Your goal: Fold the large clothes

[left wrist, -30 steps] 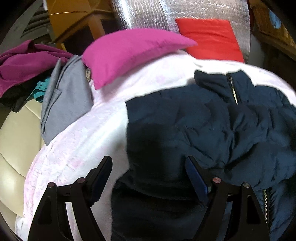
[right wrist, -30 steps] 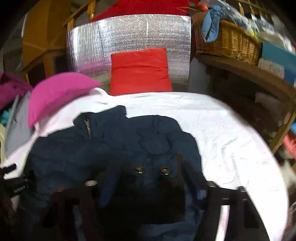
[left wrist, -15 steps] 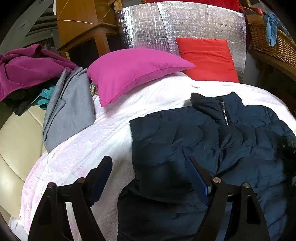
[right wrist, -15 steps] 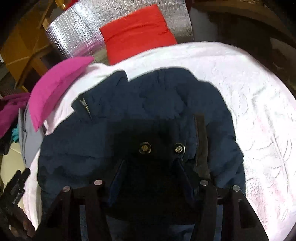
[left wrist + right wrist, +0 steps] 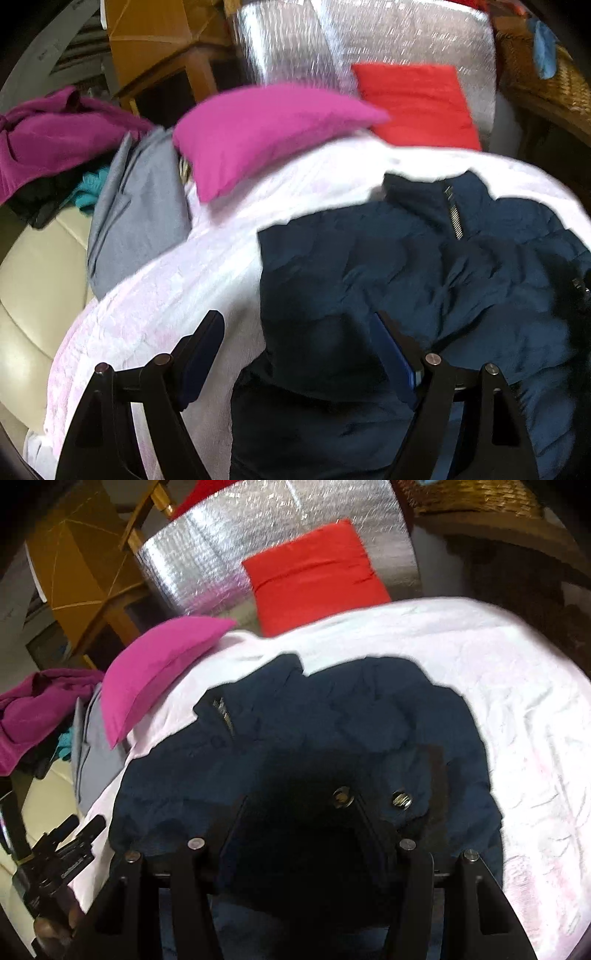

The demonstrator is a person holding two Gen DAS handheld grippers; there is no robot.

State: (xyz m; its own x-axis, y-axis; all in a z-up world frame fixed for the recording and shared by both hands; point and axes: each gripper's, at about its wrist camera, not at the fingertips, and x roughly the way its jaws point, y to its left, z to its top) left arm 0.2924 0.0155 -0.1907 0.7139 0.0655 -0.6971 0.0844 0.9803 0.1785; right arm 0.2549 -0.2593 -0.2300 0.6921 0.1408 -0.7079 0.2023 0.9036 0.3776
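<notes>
A navy puffer jacket (image 5: 424, 280) lies on a pale pink bedspread (image 5: 155, 302), collar and zipper at the far end. It also shows in the right wrist view (image 5: 332, 731) with two metal snaps near the fingers. My left gripper (image 5: 295, 354) is open over the jacket's left edge, empty. My right gripper (image 5: 299, 816) is open over a dark fold of the jacket's near part. I cannot tell whether its fingers touch the fabric. The left gripper also shows at the lower left of the right wrist view (image 5: 59, 853).
A magenta pillow (image 5: 266, 129) and a red pillow (image 5: 417, 103) lie at the bed's head against a silver foil panel (image 5: 369, 37). A grey garment (image 5: 136, 210) and a purple garment (image 5: 48, 133) lie on the left. A wicker basket (image 5: 546, 74) sits right.
The left gripper view has dropped slightly towards the jacket and blurred. The right gripper has pulled back and tilted, showing more bedspread on the right. Both stay open.
</notes>
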